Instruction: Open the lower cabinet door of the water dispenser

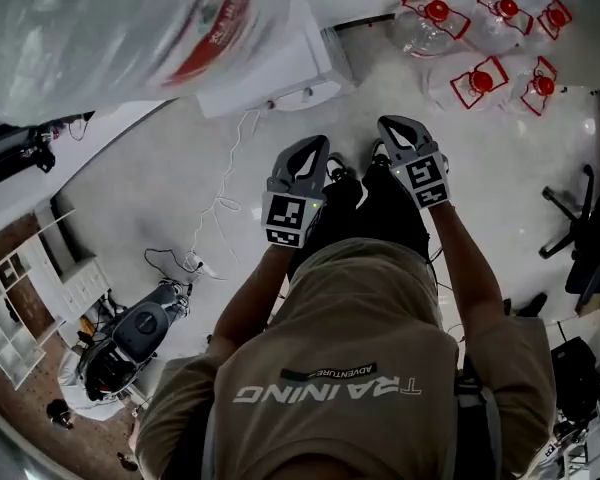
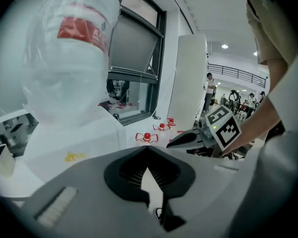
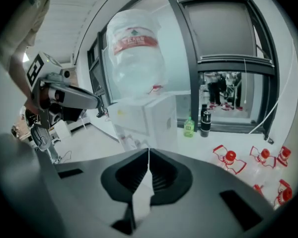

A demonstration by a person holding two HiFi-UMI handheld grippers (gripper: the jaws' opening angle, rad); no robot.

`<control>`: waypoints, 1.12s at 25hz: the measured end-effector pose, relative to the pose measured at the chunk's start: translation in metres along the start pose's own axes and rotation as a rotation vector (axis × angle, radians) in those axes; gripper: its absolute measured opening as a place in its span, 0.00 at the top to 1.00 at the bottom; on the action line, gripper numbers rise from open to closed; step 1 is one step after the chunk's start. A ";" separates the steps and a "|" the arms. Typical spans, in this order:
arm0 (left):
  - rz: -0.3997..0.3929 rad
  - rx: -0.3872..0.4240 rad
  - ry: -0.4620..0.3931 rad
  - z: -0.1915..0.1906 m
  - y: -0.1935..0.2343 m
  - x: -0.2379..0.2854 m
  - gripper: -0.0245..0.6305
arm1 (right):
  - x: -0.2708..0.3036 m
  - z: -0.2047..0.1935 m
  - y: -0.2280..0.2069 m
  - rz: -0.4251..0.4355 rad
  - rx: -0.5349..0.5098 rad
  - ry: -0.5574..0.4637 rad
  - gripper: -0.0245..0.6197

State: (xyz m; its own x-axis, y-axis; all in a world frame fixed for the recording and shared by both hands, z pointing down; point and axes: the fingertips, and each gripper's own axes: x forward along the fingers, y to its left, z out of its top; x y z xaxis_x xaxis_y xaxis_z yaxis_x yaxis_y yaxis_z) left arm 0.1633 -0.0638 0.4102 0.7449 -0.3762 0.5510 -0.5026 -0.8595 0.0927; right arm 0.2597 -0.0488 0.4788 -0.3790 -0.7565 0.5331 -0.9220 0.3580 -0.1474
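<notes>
The white water dispenser (image 1: pixel 280 73) stands at the top left of the head view, with a large bagged water bottle (image 1: pixel 100 23) on top. Its lower cabinet door cannot be made out in any view. My left gripper (image 1: pixel 318 146) and right gripper (image 1: pixel 392 125) hang side by side in front of the person, over the floor, apart from the dispenser. Both are shut, tips meeting with nothing between them. The left gripper view has the dispenser (image 2: pixel 74 143) and bottle (image 2: pixel 72 63) close at the left. In the right gripper view the dispenser (image 3: pixel 149 115) lies ahead, beyond the shut jaws (image 3: pixel 149 150).
Several empty water jugs with red caps (image 1: pixel 480 28) lie on the floor at the right. A white cable (image 1: pixel 220 208) trails across the floor left of the grippers. A dark chair base (image 1: pixel 575 228) is at the far right. A green bottle (image 3: pixel 189 126) stands by the window.
</notes>
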 end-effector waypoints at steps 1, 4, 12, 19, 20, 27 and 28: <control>-0.011 -0.007 0.021 -0.010 -0.002 0.006 0.95 | 0.007 -0.010 0.000 0.012 -0.001 0.015 0.95; -0.057 -0.002 0.080 -0.037 -0.011 0.035 0.95 | 0.029 -0.032 -0.009 0.047 0.004 0.047 0.95; -0.086 -0.041 0.165 -0.121 -0.014 0.126 0.95 | 0.112 -0.116 -0.042 0.076 0.027 0.103 0.95; 0.029 -0.154 0.245 -0.198 0.026 0.186 0.95 | 0.179 -0.195 -0.059 0.060 0.017 0.191 0.95; 0.047 -0.174 0.256 -0.207 0.032 0.191 0.95 | 0.190 -0.203 -0.059 0.069 0.004 0.202 0.95; 0.061 -0.197 0.320 -0.264 0.049 0.217 0.95 | 0.255 -0.247 -0.071 0.110 0.056 0.224 0.95; 0.056 -0.193 0.329 -0.270 0.048 0.217 0.95 | 0.260 -0.252 -0.069 0.125 0.079 0.227 0.95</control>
State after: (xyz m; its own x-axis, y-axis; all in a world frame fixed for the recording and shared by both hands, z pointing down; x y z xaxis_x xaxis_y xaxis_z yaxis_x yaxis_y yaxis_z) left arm 0.1824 -0.0934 0.7587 0.5494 -0.2625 0.7932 -0.6349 -0.7483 0.1921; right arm 0.2451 -0.1326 0.8379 -0.4713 -0.5632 0.6787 -0.8757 0.3904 -0.2842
